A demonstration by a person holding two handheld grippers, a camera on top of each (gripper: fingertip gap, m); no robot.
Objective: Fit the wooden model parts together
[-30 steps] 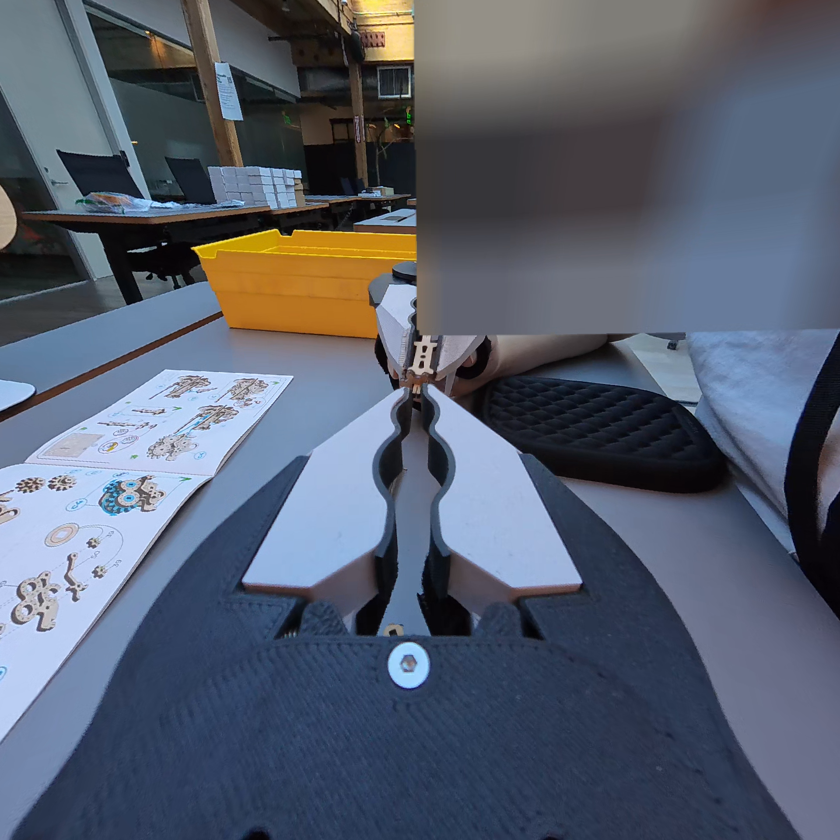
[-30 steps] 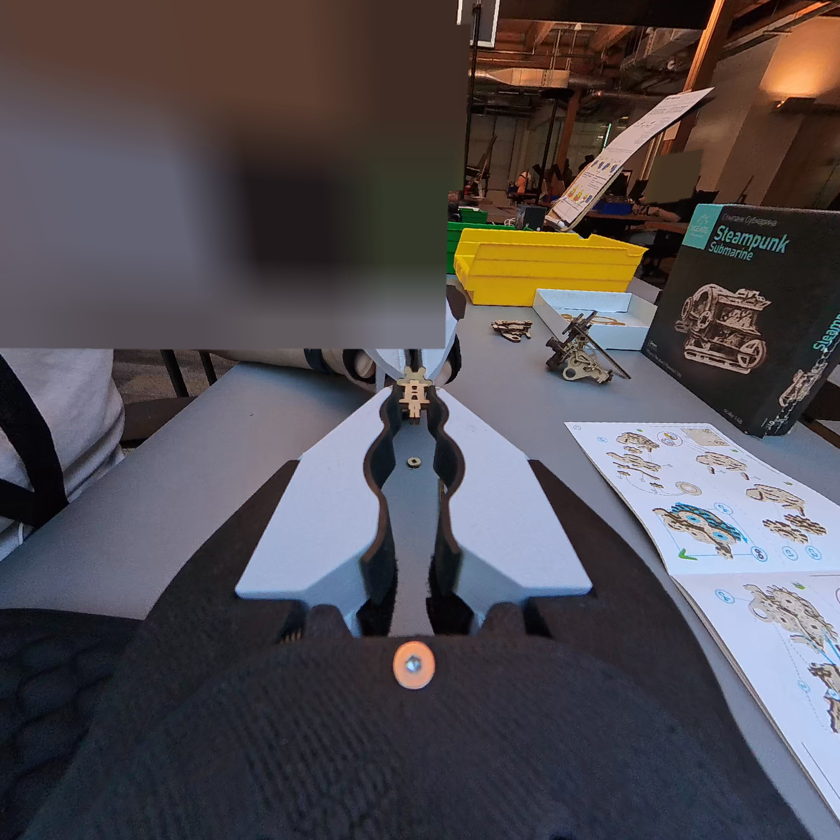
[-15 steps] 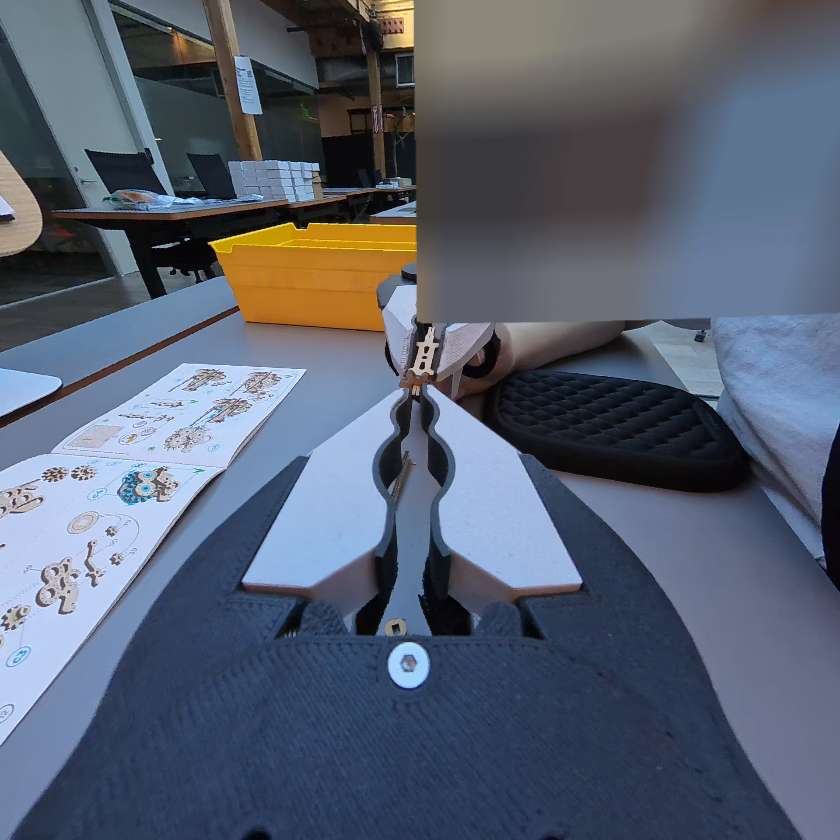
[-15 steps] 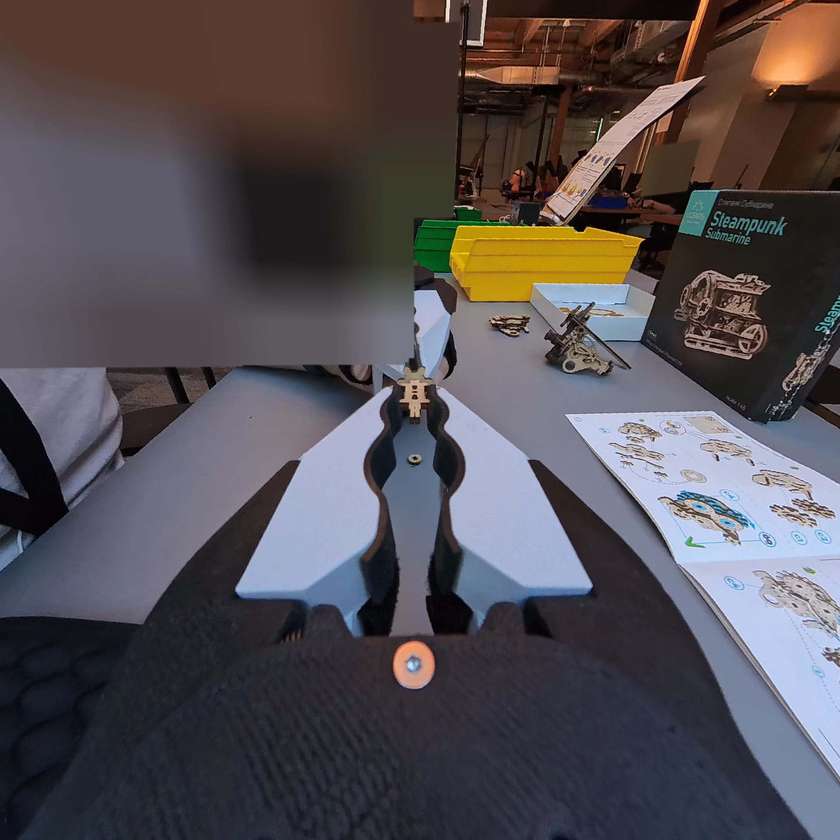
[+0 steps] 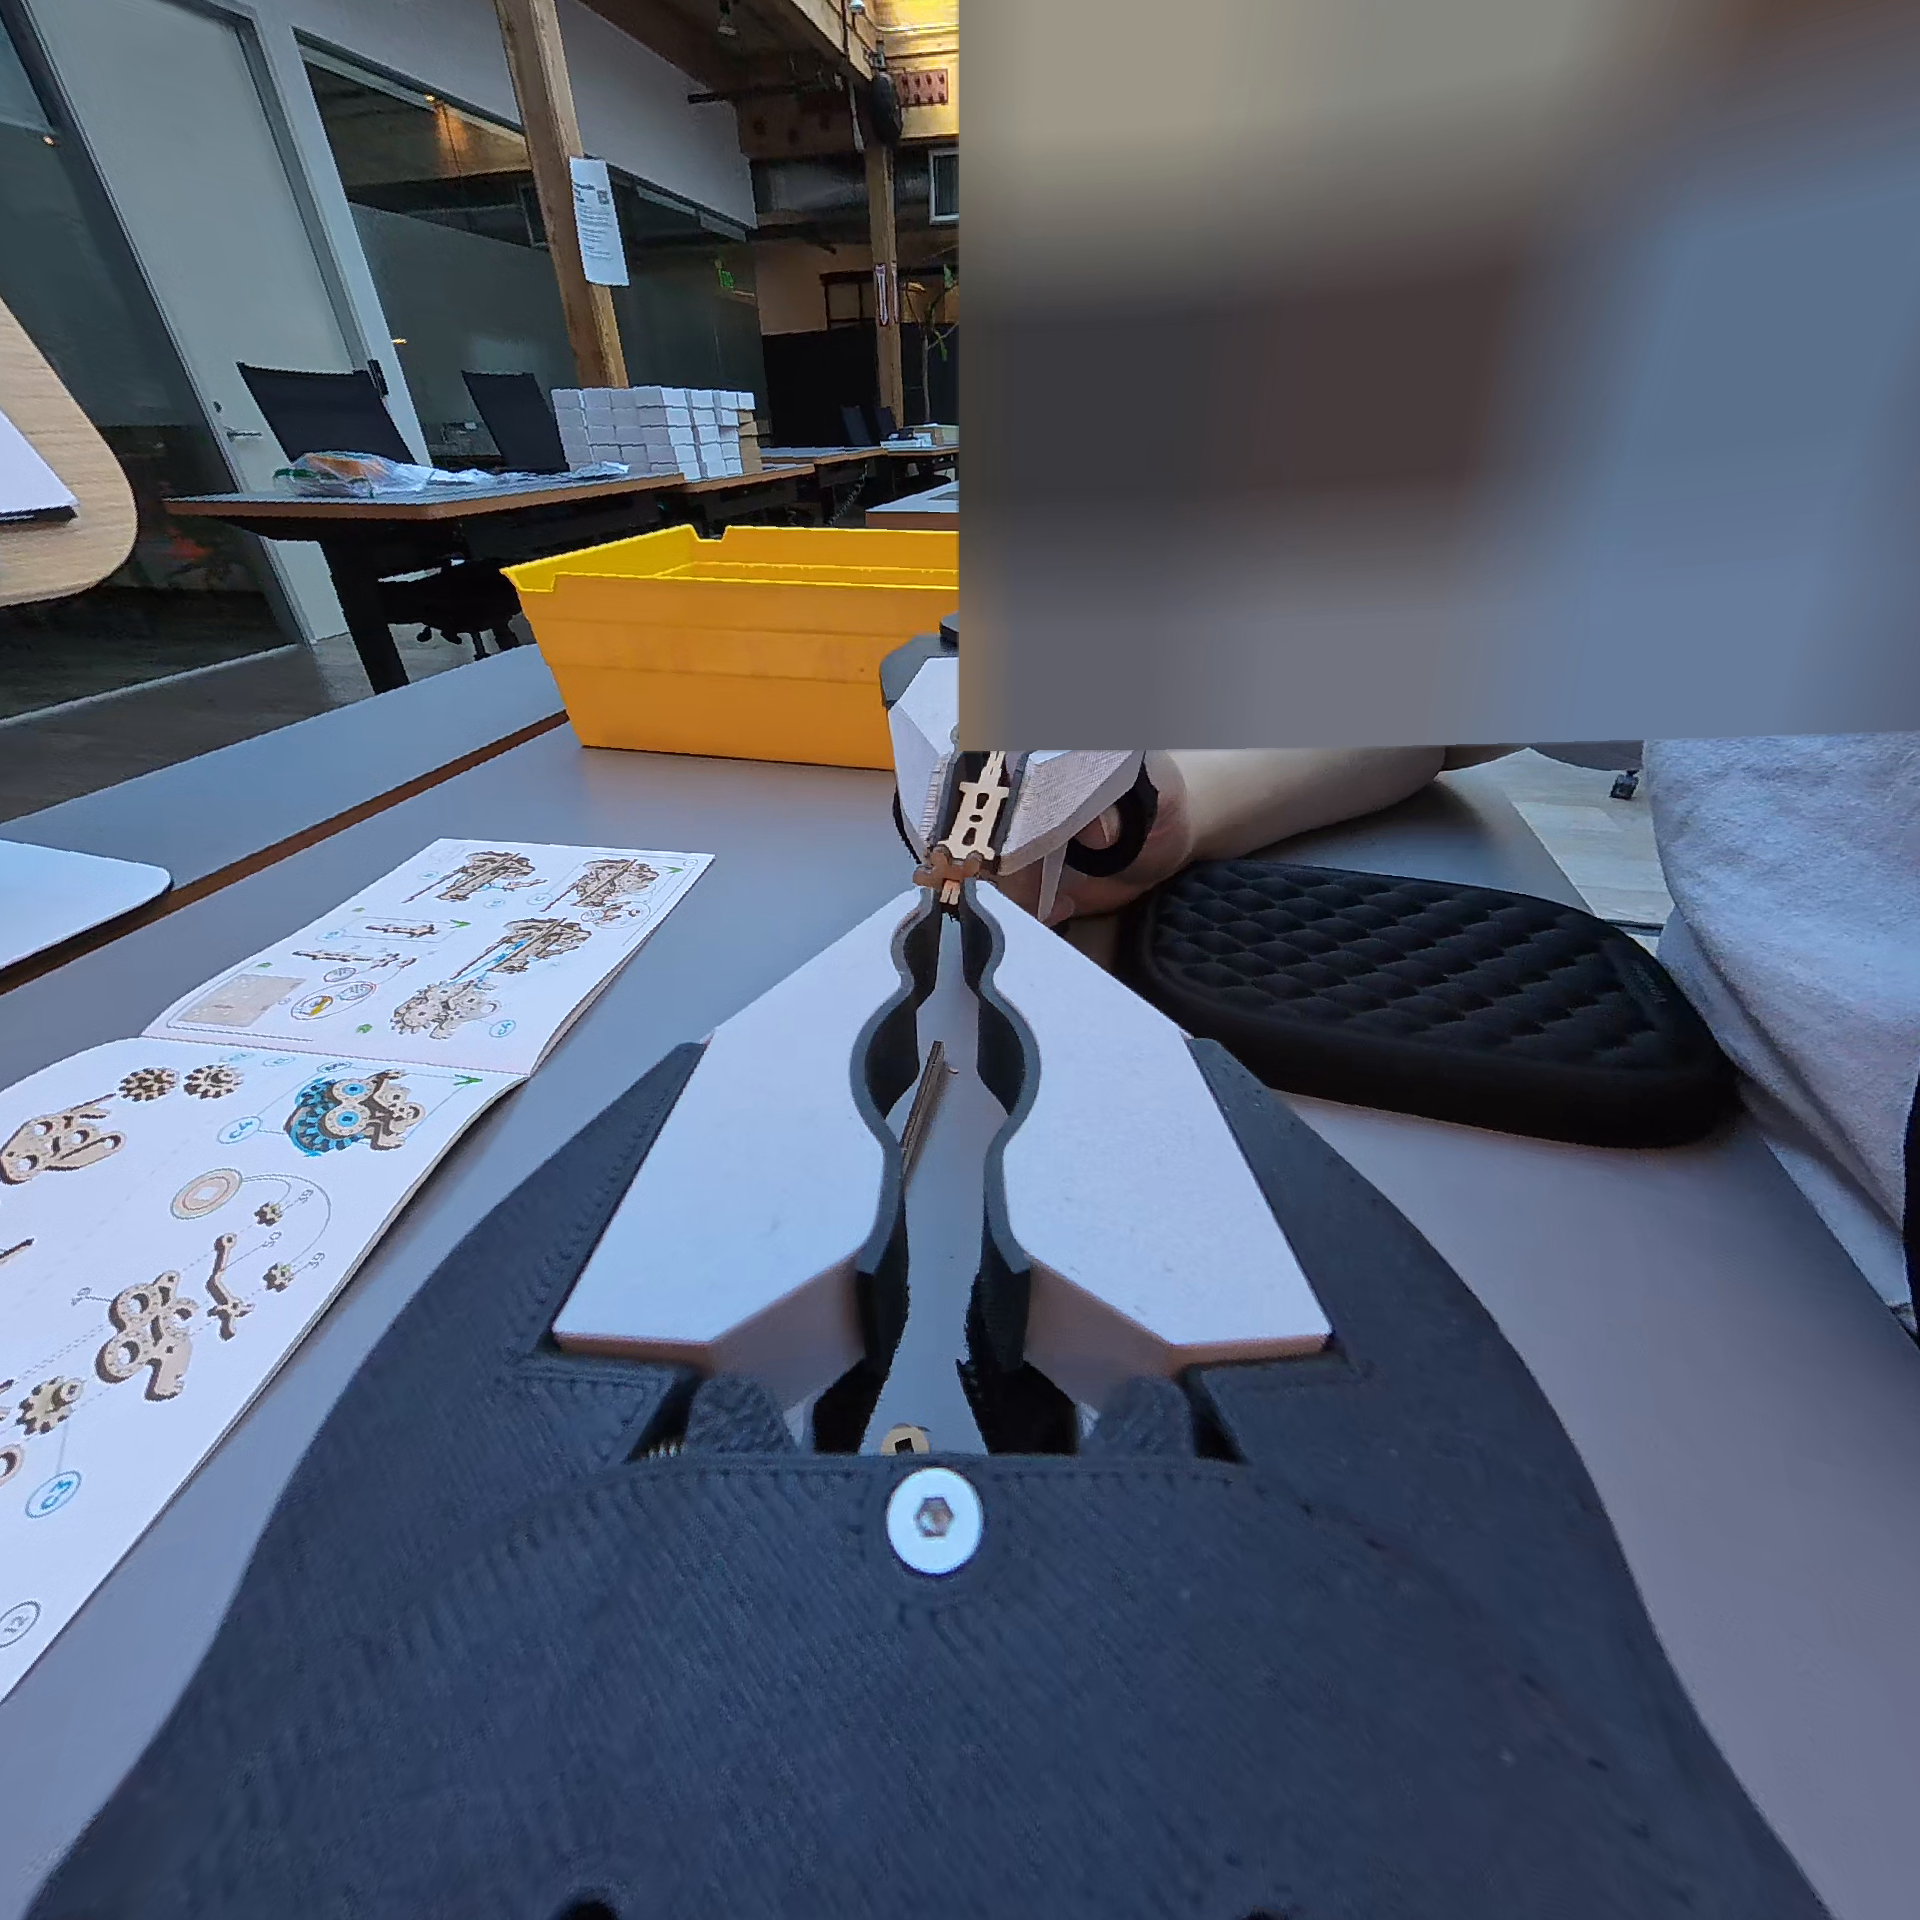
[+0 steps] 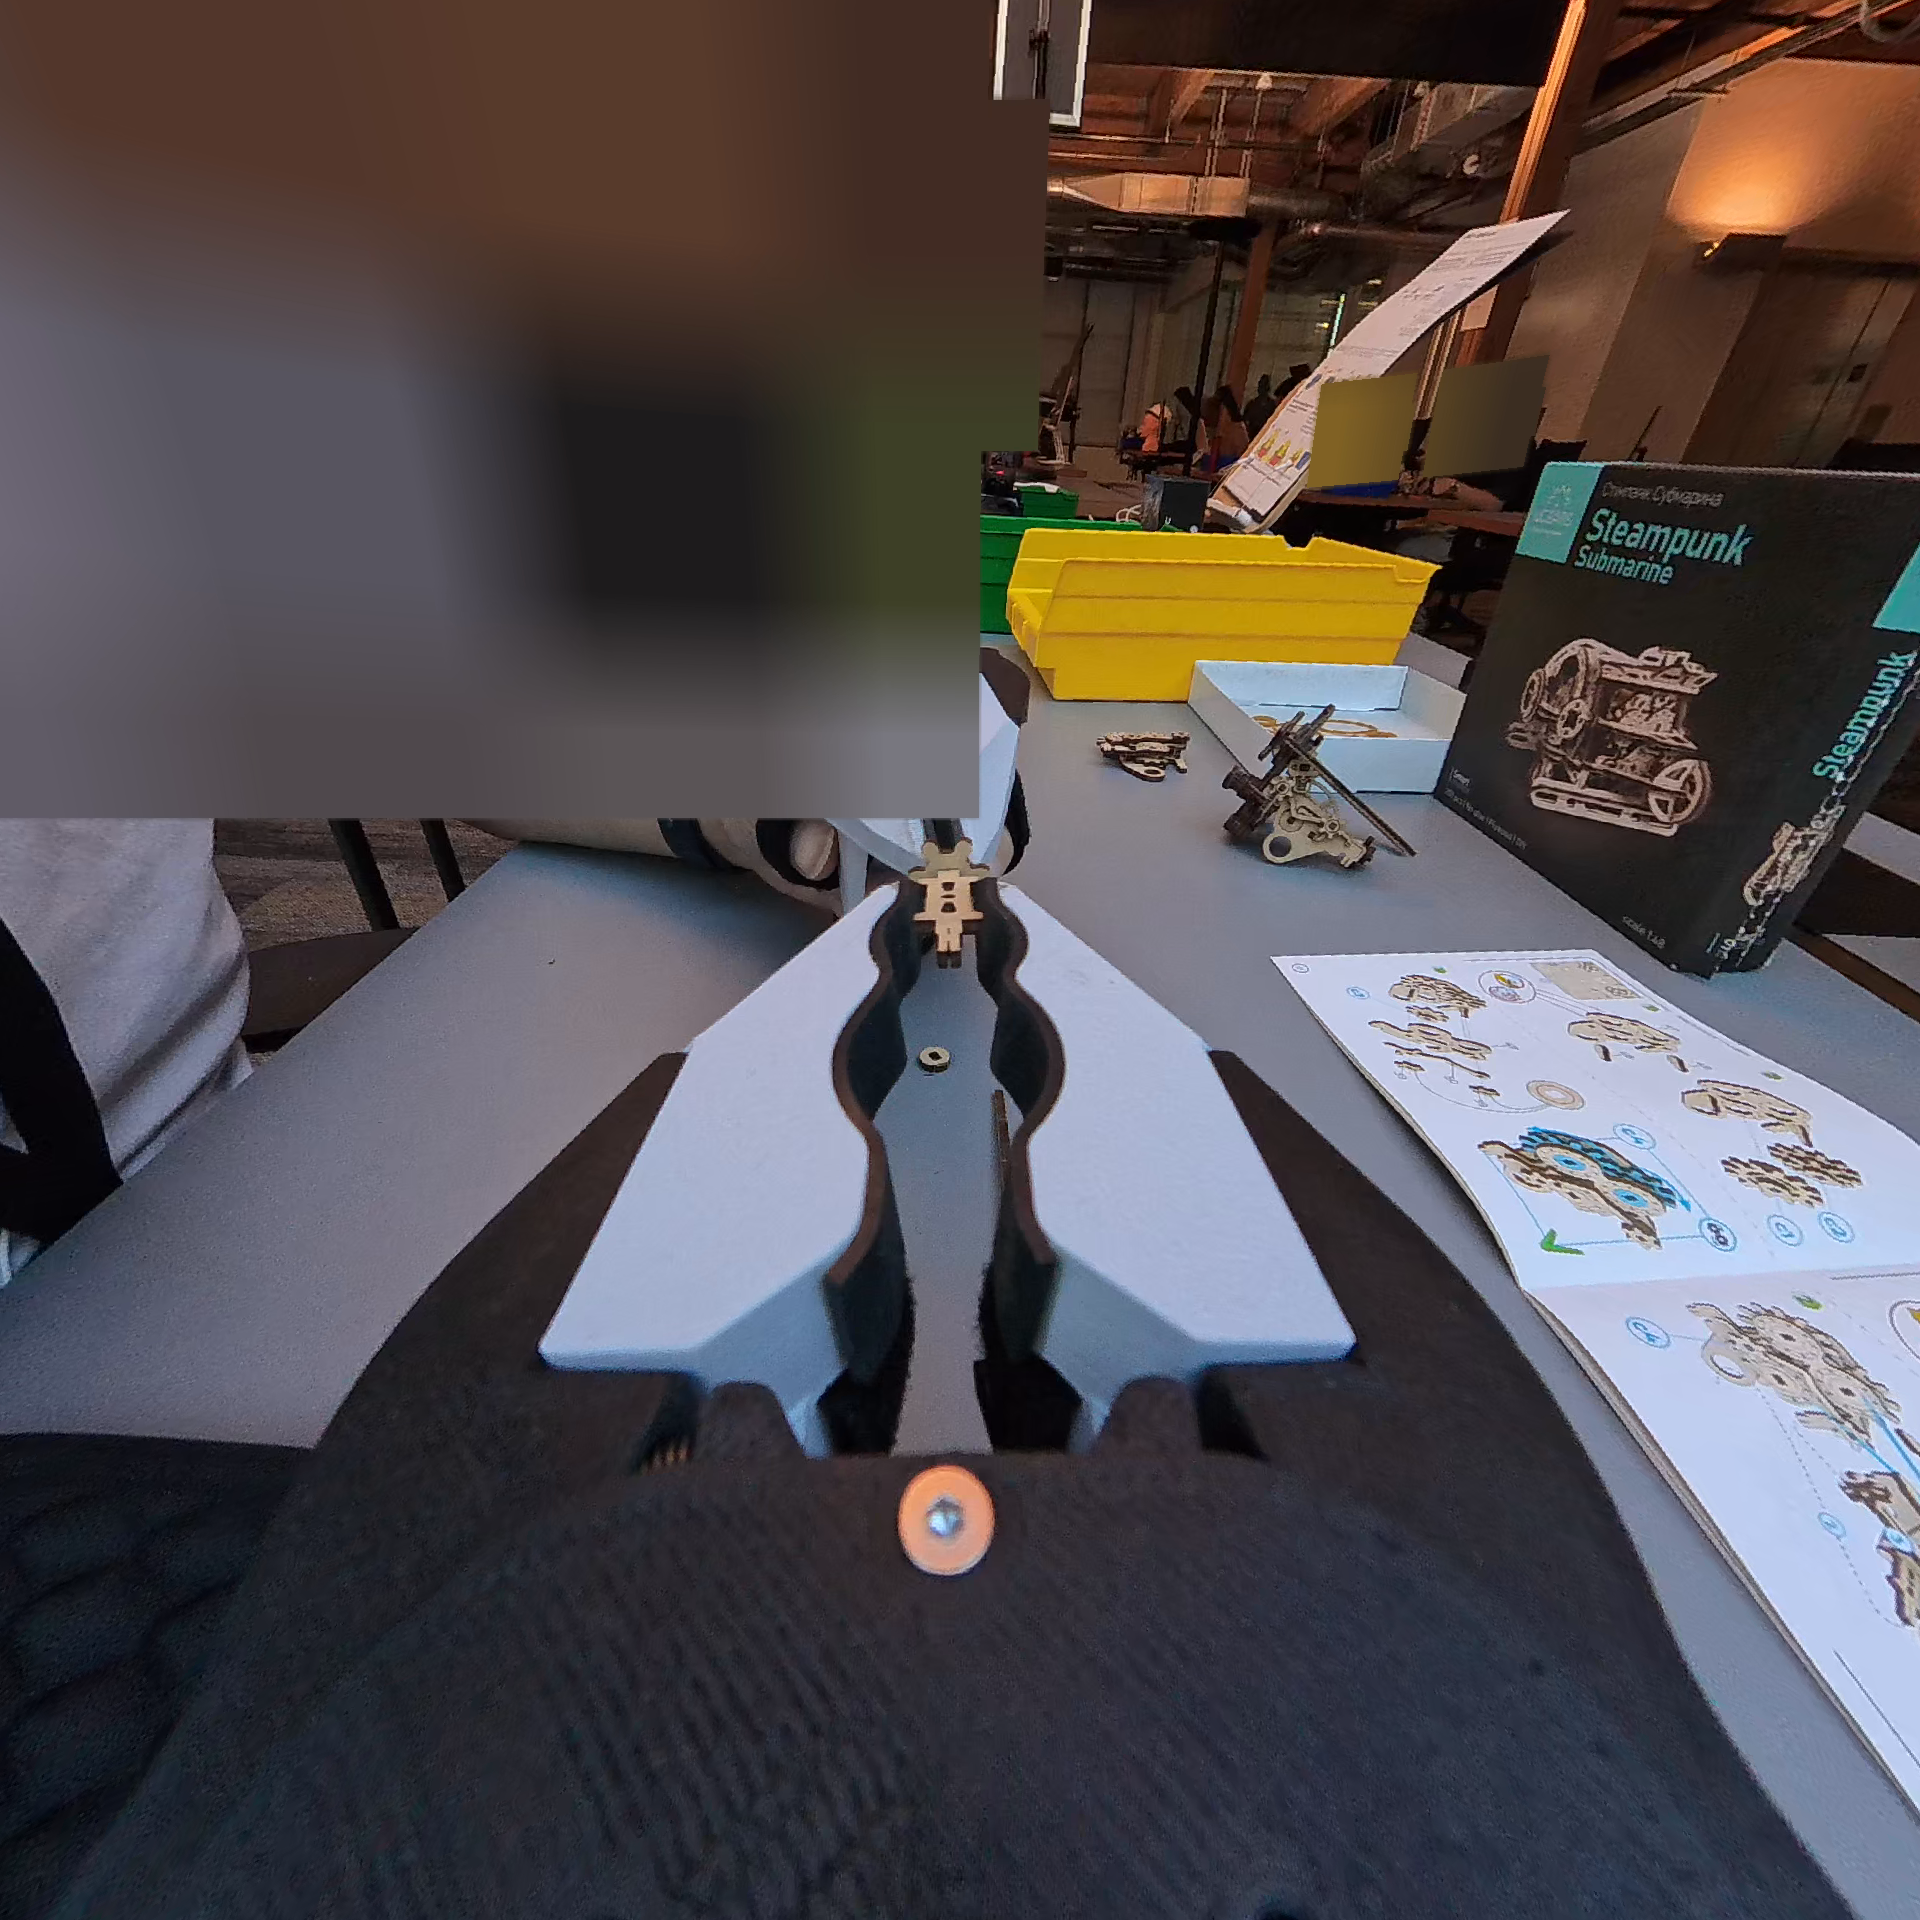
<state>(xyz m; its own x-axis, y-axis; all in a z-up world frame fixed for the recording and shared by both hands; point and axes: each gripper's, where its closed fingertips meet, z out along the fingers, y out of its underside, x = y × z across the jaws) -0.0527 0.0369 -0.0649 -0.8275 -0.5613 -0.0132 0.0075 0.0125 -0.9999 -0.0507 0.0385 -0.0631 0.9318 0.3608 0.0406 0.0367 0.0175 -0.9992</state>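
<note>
Above the grey table, the right gripper pinches a small wooden part at its tips, tip to tip with the left gripper, clamped on a thin strip, booklet lying right.

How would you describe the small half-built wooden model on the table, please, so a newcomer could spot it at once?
Find the tall dark box standing at the table's right side in the right wrist view. Just left of it, in front of a shallow white tray, stands the half-built model. Unlike the flat wooden piece lying to its left, it rises upright, with dark thin rods sticking out.
</note>
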